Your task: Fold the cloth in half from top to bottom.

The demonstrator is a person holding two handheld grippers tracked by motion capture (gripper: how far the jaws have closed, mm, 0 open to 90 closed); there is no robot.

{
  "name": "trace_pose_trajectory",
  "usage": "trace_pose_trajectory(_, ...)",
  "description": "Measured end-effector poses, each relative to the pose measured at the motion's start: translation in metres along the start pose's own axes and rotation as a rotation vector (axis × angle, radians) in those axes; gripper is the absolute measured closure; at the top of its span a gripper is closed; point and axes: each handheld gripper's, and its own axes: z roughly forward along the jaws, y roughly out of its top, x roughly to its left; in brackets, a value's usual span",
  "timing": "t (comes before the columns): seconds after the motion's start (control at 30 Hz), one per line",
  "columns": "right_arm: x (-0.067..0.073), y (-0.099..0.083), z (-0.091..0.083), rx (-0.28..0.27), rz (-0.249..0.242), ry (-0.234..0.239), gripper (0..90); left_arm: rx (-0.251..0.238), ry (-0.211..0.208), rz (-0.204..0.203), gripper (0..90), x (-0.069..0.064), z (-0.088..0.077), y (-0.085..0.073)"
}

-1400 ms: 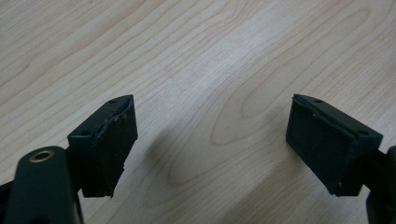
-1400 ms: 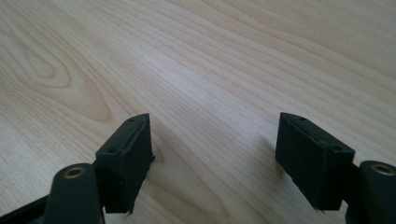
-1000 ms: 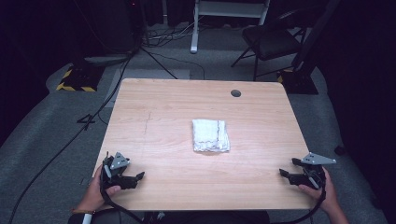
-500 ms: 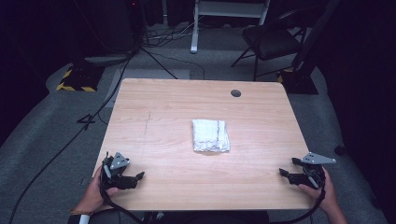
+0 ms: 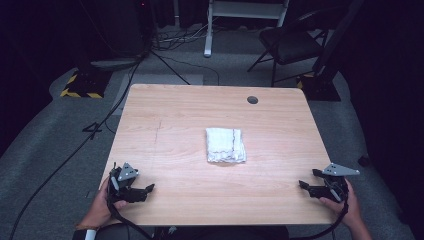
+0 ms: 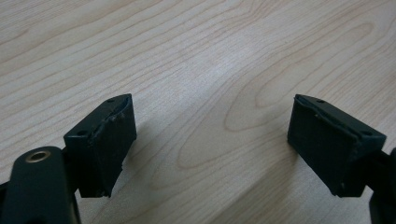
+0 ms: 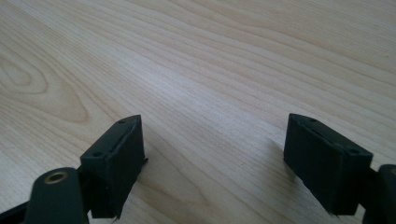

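White cloth lies folded mid-desk. Left gripper rests well to the cloth's near left, right gripper well to its near right; both sets of fingers spread wide, holding nothing.

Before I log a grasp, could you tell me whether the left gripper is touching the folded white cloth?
Apart. The high view shows bare wood between the left gripper and the folded white cloth.

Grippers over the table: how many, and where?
2. The left gripper sits at the table's near-left corner, the right gripper at the near-right corner; both open, apart from the folded white cloth mid-table.
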Motion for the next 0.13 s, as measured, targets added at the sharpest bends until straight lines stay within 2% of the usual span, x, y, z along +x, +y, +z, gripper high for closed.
trace_pose_trajectory(0.13, -0.0001, 0.0000, -0.0001, 0.001, -0.001, 0.001, 21.0, 0.000, 0.002, 0.000, 15.8, 0.0004, 0.0002, 0.0002)
